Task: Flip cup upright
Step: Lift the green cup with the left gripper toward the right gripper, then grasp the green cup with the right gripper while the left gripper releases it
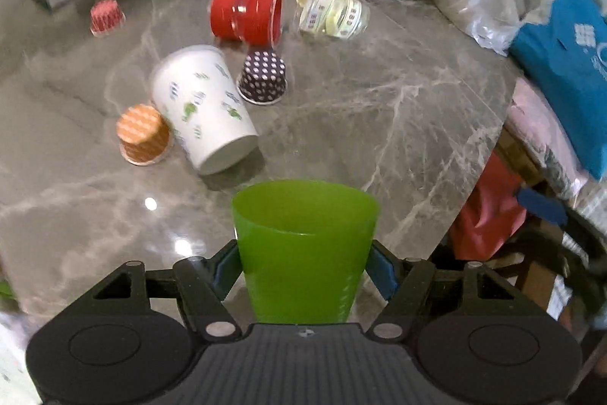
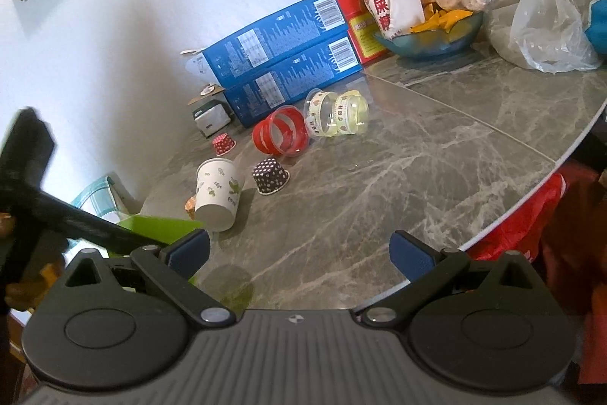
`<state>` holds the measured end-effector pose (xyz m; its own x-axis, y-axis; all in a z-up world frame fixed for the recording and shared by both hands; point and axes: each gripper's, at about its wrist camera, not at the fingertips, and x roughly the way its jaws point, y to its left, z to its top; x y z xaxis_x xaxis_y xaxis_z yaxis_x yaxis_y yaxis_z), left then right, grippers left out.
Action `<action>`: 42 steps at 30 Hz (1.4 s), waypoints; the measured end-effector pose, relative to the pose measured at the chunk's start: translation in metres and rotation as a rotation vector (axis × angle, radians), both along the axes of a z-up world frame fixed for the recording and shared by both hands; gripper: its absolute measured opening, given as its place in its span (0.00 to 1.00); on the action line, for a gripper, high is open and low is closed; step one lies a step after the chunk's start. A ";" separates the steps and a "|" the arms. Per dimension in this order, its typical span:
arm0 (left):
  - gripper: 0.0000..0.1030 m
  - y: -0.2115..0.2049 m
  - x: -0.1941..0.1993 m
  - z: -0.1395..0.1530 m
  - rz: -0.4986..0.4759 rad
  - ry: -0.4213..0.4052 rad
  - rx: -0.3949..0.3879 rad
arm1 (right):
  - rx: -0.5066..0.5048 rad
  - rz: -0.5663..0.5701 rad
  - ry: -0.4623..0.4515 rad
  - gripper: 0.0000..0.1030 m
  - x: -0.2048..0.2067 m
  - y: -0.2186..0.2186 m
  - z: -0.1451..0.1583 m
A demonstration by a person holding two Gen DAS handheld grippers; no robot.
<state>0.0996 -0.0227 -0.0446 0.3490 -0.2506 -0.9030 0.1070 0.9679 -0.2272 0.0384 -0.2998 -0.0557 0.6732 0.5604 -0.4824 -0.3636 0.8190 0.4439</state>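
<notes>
The grey marble worktop [image 1: 379, 109] curves to its edge right of the green cup [image 1: 303, 253], with bare stone between. Beyond the cup lie a tipped white paper cup [image 1: 205, 109], a red cup [image 1: 250, 14] and a dotted liner [image 1: 261, 76]. The left tool [image 1: 303, 268] pinches the green cup; the right tool [image 2: 299, 253] is spread.

Left wrist cam's looking down close over the marble table [image 1: 379, 124]; right cam's sitting lower, facing the wall; both catching the white paper cup [image 1: 205, 109] [image 2: 218, 192].
</notes>
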 end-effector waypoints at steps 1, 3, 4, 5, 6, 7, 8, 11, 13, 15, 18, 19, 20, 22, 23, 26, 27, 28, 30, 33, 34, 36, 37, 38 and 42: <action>0.70 -0.003 0.000 -0.003 0.011 0.011 -0.009 | 0.003 -0.002 0.003 0.99 -0.001 -0.001 -0.001; 0.70 -0.005 0.004 -0.013 0.051 0.036 -0.047 | 0.005 -0.009 0.011 0.99 -0.001 -0.004 -0.003; 0.70 -0.006 0.008 -0.017 0.067 0.052 -0.063 | 0.004 -0.010 0.016 0.99 -0.001 -0.004 -0.004; 0.70 -0.007 0.009 -0.022 0.087 0.063 -0.081 | 0.002 -0.011 0.023 0.99 -0.001 -0.004 -0.006; 0.70 -0.009 0.010 -0.026 0.102 0.069 -0.090 | 0.000 -0.009 0.032 0.99 0.000 -0.004 -0.007; 0.71 -0.010 0.011 -0.030 0.109 0.074 -0.097 | -0.002 -0.005 0.037 0.99 0.001 -0.004 -0.009; 0.71 -0.011 0.011 -0.031 0.117 0.067 -0.108 | -0.003 -0.001 0.043 0.99 0.003 -0.003 -0.009; 0.71 -0.011 0.010 -0.031 0.115 0.064 -0.116 | -0.012 0.014 0.053 0.99 0.006 0.001 -0.011; 0.71 -0.012 0.011 -0.032 0.106 0.056 -0.116 | -0.013 0.024 0.059 0.99 0.006 0.005 -0.011; 0.76 -0.009 0.011 -0.033 0.104 0.058 -0.140 | -0.014 0.033 0.070 0.99 0.008 0.008 -0.012; 0.81 -0.005 0.011 -0.035 0.104 0.066 -0.189 | -0.023 0.050 0.083 0.99 0.011 0.016 -0.014; 0.82 -0.004 0.010 -0.034 0.099 0.062 -0.198 | -0.026 0.054 0.088 0.99 0.012 0.018 -0.015; 0.86 -0.003 0.009 -0.033 0.096 0.060 -0.205 | -0.030 0.058 0.092 0.99 0.013 0.020 -0.015; 0.93 -0.003 0.007 -0.030 0.085 0.045 -0.211 | -0.033 0.063 0.101 0.99 0.015 0.024 -0.016; 0.94 -0.003 0.006 -0.028 0.081 0.036 -0.201 | -0.035 0.066 0.104 0.99 0.015 0.025 -0.016; 0.94 -0.002 0.003 -0.023 0.081 0.011 -0.172 | -0.041 0.073 0.109 0.99 0.016 0.030 -0.015; 0.94 -0.002 0.002 -0.020 0.081 -0.003 -0.156 | -0.043 0.076 0.109 0.99 0.016 0.032 -0.015; 0.94 -0.001 0.001 -0.017 0.082 -0.016 -0.146 | -0.047 0.078 0.109 0.99 0.015 0.034 -0.014; 0.94 0.004 -0.003 -0.009 0.086 -0.051 -0.136 | -0.050 0.083 0.111 0.99 0.015 0.038 -0.013; 0.94 0.015 -0.014 0.003 0.100 -0.101 -0.139 | -0.040 0.105 0.133 0.99 0.021 0.047 -0.010; 0.94 0.020 -0.018 0.006 0.108 -0.111 -0.151 | -0.034 0.119 0.145 0.99 0.024 0.051 -0.010; 0.94 0.033 -0.026 0.010 0.134 -0.130 -0.180 | -0.009 0.158 0.178 0.99 0.036 0.059 -0.012; 0.94 0.041 -0.030 0.011 0.152 -0.140 -0.187 | 0.008 0.169 0.204 0.99 0.043 0.063 -0.014; 0.94 0.048 -0.035 0.012 0.174 -0.153 -0.190 | 0.035 0.180 0.237 0.99 0.051 0.066 -0.016; 0.94 0.072 -0.055 0.017 0.247 -0.214 -0.168 | 0.052 0.210 0.293 0.99 0.068 0.081 -0.020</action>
